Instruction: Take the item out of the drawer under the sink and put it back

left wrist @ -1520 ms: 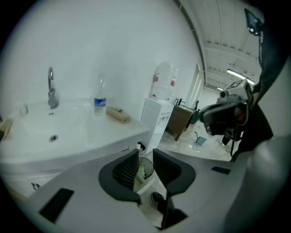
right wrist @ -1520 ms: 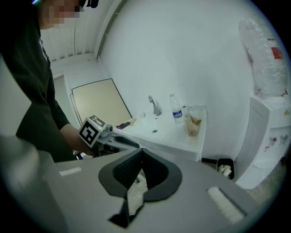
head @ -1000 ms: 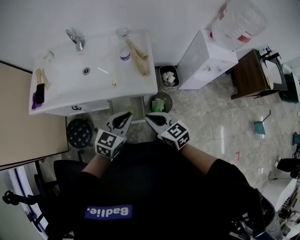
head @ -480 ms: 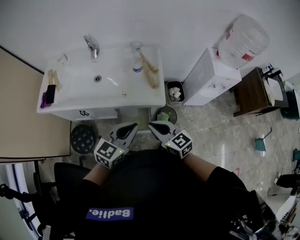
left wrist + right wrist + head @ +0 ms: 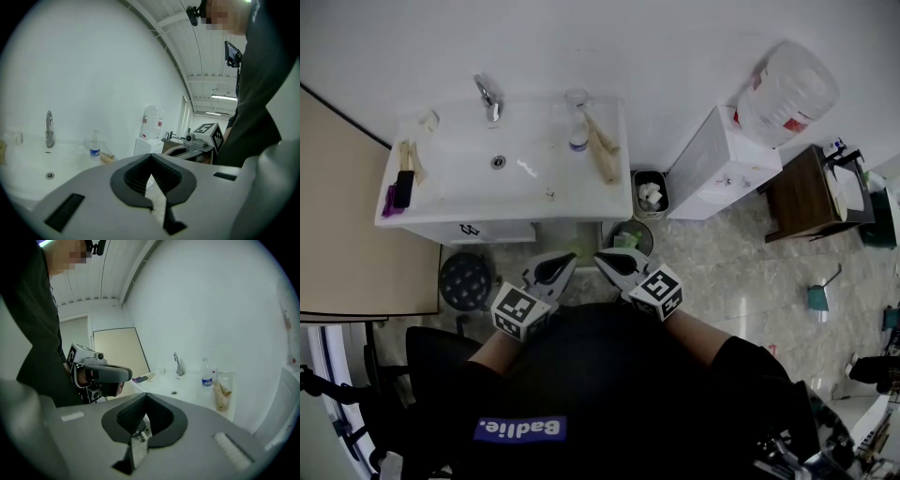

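Two claws in front of the sink, both shut and empty

The left gripper [image 5: 569, 260] and the right gripper [image 5: 600, 258] were side by side just in front of the sink [image 5: 459, 173], tips close together and pointing at it. The left claw had just been closing, its jaws were together, and nothing was between them. The right claw's jaws were together too, with nothing in them. The white drawer [image 5: 469, 228] sat right under the sink's front edge. The item inside it could not be seen. A water bottle [image 5: 578, 131] stood on the sink beside the tap [image 5: 490, 97].
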A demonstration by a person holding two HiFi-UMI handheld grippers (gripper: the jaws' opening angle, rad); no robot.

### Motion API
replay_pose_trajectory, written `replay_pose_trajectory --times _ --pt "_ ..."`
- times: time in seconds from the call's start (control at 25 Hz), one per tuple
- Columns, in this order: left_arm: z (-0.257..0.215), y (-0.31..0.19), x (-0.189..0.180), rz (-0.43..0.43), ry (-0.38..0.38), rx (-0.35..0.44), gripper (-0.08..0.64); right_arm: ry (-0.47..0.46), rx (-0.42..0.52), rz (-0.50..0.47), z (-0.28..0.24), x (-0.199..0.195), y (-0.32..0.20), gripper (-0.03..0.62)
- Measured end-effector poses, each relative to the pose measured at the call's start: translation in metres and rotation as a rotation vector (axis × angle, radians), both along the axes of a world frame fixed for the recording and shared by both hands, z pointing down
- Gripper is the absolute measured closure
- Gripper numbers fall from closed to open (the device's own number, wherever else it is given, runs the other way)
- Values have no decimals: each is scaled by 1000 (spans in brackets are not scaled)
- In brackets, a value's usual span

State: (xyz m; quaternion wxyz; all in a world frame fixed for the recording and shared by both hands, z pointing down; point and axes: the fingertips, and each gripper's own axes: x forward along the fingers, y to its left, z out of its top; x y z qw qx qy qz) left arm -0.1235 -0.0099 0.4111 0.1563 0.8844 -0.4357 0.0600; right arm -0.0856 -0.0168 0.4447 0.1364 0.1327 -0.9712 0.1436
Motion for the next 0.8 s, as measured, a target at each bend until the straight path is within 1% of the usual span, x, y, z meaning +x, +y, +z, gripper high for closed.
replay_pose_trajectory --times 0.16,0.8 --pt "1 -1 -3 -8 15 -7 554 1 -1 3 0 -1 -1 591" --pt "2 4 -5 -18 23 -10 554 5 -1 14 -1 0 4 591"
